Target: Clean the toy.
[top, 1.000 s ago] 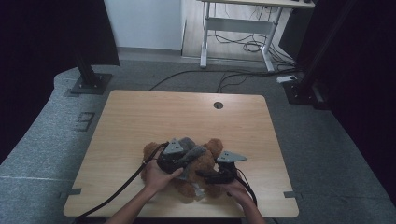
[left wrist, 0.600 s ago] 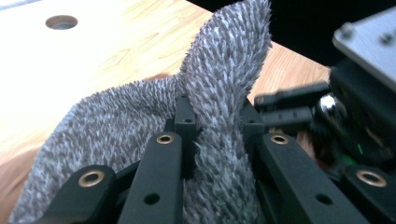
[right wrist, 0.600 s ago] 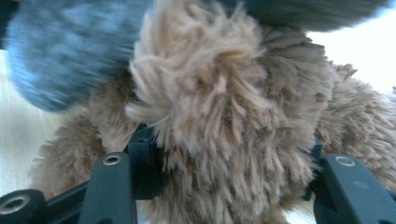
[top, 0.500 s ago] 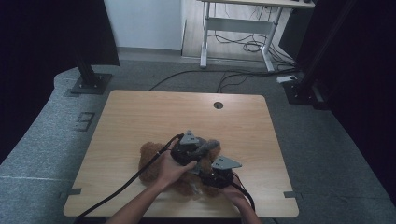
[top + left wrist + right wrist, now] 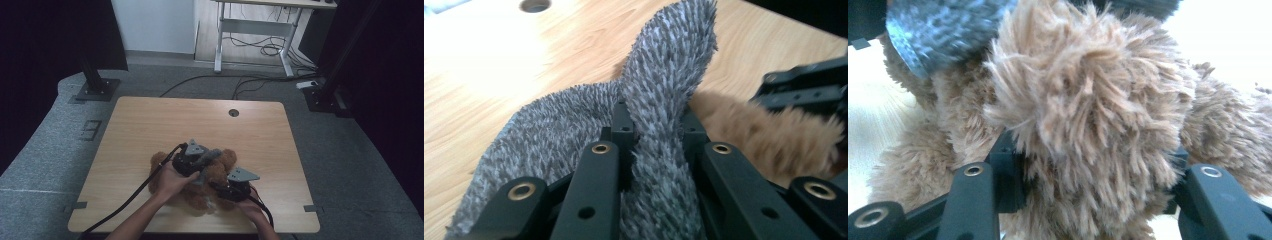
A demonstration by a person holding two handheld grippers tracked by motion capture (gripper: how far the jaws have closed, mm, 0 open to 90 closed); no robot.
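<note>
Lower centre of the high view: a soft, light teddy (image 5: 210, 187) on the table (image 5: 150, 125). Left gripper (image 5: 651, 145) pinches its limp grey cloth (image 5: 669, 75); right gripper (image 5: 1093, 175) has just been closing, clamping plush fur.

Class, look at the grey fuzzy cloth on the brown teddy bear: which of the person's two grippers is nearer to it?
Left. The left gripper is clamped on the grey cloth; the right gripper grips the teddy bear lower down, beside the cloth.
</note>
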